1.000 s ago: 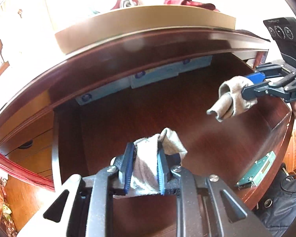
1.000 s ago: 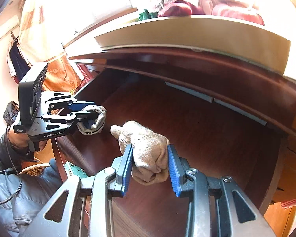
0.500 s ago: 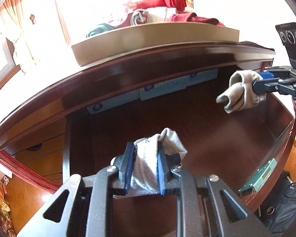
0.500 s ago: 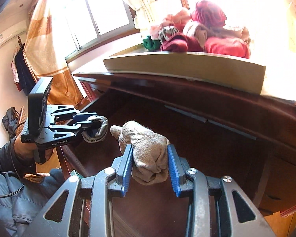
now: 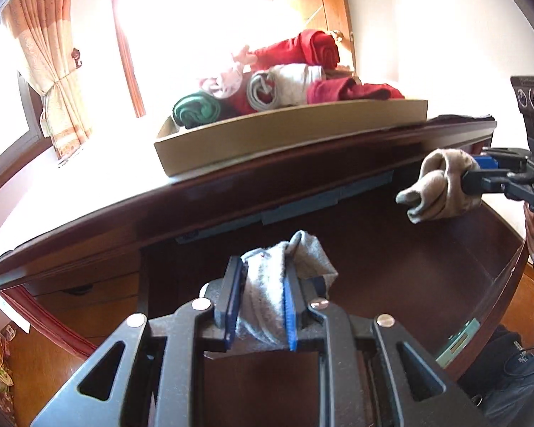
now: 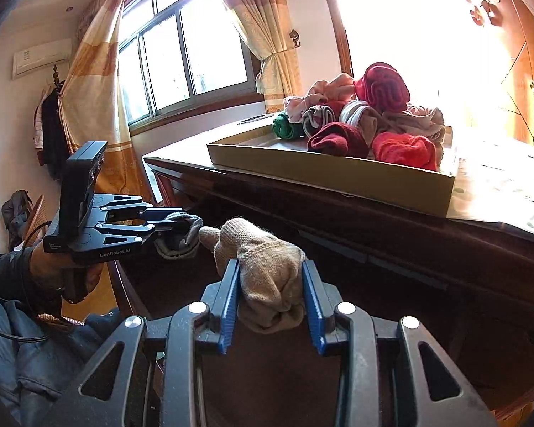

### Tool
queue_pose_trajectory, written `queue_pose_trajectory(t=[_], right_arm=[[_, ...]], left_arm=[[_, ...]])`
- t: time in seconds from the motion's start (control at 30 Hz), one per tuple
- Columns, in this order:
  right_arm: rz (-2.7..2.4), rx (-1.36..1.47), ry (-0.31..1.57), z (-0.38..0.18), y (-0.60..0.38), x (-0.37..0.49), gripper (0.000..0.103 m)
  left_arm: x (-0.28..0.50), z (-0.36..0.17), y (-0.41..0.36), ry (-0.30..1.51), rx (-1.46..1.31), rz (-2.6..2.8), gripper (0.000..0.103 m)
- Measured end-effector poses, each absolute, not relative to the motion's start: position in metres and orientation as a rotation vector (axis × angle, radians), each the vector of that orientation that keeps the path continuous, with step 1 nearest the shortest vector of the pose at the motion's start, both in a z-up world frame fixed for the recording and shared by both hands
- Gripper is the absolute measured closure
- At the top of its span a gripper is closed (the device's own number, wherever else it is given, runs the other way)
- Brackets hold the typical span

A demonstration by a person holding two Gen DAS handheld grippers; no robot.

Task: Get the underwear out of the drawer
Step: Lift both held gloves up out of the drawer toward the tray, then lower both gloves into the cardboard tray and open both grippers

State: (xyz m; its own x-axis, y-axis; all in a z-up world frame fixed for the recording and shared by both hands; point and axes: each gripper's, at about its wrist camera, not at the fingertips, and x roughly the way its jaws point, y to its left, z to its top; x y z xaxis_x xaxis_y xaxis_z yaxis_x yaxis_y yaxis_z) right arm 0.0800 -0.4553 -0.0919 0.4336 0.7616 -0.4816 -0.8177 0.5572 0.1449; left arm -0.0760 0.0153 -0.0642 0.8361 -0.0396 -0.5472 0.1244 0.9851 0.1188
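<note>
My left gripper [image 5: 260, 277] is shut on a rolled grey garment [image 5: 267, 299], held above the open dark wooden drawer [image 5: 409, 267]. In the right wrist view that same left gripper [image 6: 185, 226] sits at the left with the grey garment [image 6: 181, 238] in it. My right gripper [image 6: 270, 277] is shut on a rolled beige knit garment [image 6: 267, 267], also over the drawer [image 6: 338, 284]. From the left wrist view the right gripper [image 5: 470, 174] holds the beige garment [image 5: 438, 188] at the right, near the dresser's top edge.
A flat cardboard tray [image 6: 338, 174] stands on the dresser top, holding several rolled garments in red, green, grey and pink [image 6: 366, 117]. The same tray [image 5: 288, 135] shows above the drawer. A curtained window [image 6: 181, 64] lies behind. A person's hand [image 6: 50, 267] and dark sleeve are at left.
Both grippers have risen out of the drawer with their garments and tilted upward, so the tray and the dresser top now show more fully. Both grips are unchanged.
</note>
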Motion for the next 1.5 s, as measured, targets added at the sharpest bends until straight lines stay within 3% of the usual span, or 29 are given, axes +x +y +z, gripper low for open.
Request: queue_pose_trajectory(t=[0.7, 1.5], right_arm=[[0.979, -0.117, 0.505, -0.086, -0.449, 0.076, 0.067], [1.024, -0.122, 0.416, -0.024, -0.414, 0.091, 0.067]], left_arm=[[-0.082, -0.024, 0.009, 0.49, 0.193, -0.101, 0.084], [-0.064, 0.038, 0.014, 0.396, 0.232, -0.093, 0.084]])
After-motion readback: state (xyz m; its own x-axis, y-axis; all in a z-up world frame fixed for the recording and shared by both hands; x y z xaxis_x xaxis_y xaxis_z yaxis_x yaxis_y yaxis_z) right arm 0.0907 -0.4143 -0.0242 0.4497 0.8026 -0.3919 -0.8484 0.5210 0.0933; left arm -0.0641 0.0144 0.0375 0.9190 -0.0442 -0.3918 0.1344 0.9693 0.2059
